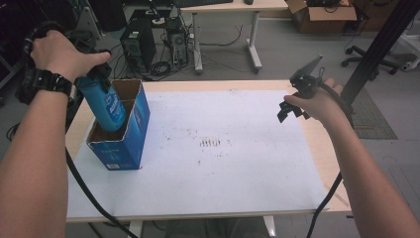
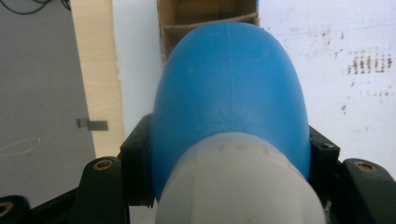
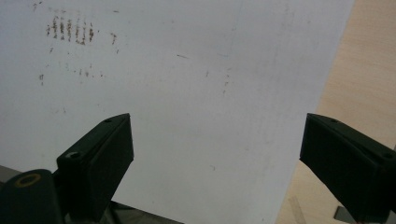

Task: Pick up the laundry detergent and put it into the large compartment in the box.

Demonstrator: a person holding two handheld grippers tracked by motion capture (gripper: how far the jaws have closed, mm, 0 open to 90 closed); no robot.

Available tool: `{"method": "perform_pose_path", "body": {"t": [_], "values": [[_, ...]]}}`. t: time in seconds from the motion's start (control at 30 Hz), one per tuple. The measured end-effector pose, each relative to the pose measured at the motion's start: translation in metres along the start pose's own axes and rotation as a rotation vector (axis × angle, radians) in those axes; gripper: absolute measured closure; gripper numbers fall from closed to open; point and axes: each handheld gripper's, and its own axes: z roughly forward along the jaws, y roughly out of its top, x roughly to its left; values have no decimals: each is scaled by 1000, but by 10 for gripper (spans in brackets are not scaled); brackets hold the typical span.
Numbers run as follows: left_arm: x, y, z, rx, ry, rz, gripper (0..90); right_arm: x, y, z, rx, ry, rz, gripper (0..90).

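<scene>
**Blue bottle pinched in left claw, lower end inside the box**

Blue plastic bottle with a white label patch sits tilted, bottom end down inside the open top of the blue cardboard box; top end leans toward the person's left hand

Left claw grips the bottle near its upper end. In the left gripper view the black jaws press on both sides of the bottle, just above its pale grey-white neck part. So pinching the bottle, not empty

Box stands upright on the left part of the worktop, on the white sheet near its left edge. Brown cardboard inside, with a divider across it visible in the left gripper view past the bottle

Right claw is held above the right side of the worktop, well apart from box and bottle. Right gripper view: jaws spread wide, nothing between them, white sheet below, bare wood edge at right

Small brown smudge marks mid sheet, between the two claws
</scene>
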Motion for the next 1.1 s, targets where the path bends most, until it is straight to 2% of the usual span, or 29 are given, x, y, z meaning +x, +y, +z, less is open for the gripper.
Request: {"method": "perform_pose_path", "body": {"t": [0.37,1.1], "values": [[5,-1,44,43,-8,1,377,3,0,3,3,-2,-5,98],[5,-1,104,91,-5,9,376,2,0,15,12,3,-1,100]]}}
